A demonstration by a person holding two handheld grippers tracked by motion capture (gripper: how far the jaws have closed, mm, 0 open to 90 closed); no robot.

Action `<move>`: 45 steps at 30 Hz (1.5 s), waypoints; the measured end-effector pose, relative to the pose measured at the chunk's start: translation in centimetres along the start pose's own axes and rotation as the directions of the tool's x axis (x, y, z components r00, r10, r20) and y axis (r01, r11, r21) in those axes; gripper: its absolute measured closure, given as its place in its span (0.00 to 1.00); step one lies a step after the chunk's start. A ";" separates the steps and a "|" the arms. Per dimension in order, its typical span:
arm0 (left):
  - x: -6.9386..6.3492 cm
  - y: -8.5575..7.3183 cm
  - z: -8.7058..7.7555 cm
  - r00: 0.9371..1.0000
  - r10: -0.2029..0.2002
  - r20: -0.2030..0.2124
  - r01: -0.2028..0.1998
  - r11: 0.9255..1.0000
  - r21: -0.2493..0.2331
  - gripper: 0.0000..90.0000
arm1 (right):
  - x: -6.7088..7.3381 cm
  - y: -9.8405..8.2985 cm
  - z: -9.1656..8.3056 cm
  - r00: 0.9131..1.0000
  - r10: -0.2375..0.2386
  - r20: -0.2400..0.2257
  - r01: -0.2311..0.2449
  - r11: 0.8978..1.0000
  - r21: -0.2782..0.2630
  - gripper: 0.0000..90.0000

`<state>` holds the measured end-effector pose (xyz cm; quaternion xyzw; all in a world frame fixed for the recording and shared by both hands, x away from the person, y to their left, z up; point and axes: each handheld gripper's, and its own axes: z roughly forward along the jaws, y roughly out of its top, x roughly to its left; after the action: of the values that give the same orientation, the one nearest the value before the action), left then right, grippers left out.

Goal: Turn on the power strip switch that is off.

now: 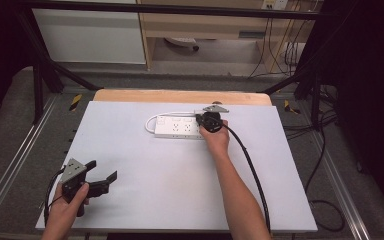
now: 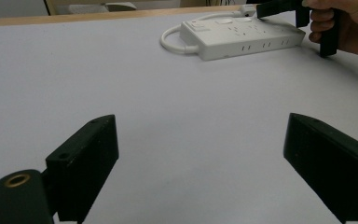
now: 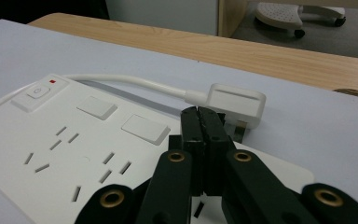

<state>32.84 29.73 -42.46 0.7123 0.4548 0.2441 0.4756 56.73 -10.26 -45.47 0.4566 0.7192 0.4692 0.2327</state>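
Note:
A white power strip (image 1: pixel 176 127) (image 2: pixel 242 36) (image 3: pixel 70 149) lies flat at the far middle of the white table top (image 1: pixel 180 175). Its cable (image 3: pixel 130 82) loops round to a white plug (image 3: pixel 237 101) lying just behind it. My right gripper (image 1: pixel 200 119) (image 3: pixel 201 116) hovers low over the strip's right end, jaws shut together with nothing between them, tips just short of the plug. My left gripper (image 1: pixel 104 170) (image 2: pixel 205 158) rests near the front left corner, jaws wide open over bare table. The right gripper (image 2: pixel 279 7) also appears far off in the left gripper view.
A wooden strip (image 1: pixel 180 96) borders the table's far edge. Black frame bars (image 1: pixel 45 65) and metal rails stand around the table. Cables (image 1: pixel 325 165) trail over the floor at the right, and a wooden cabinet (image 1: pixel 200 25) stands behind.

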 end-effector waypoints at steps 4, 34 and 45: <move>0.0 0.0 0.0 1.000 0.000 0.000 0.000 1.000 -0.002 0.11 | 0.0 0.0 0.0 1.000 -0.005 0.002 0.005 1.000 0.000 1.00; 0.1 0.0 -0.2 1.000 -0.001 -0.002 0.001 1.000 -0.005 0.11 | 0.0 0.2 -0.1 1.000 -0.019 0.007 0.019 1.000 0.011 1.00; 0.2 0.0 -0.2 1.000 -0.003 -0.004 0.003 1.000 -0.005 0.11 | 0.1 0.4 -0.2 1.000 -0.021 0.004 0.021 1.000 0.005 1.00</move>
<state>32.80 29.95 -42.41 0.7099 0.4562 0.2462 0.4767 56.70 -10.19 -45.00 0.4507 0.7245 0.4640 0.2380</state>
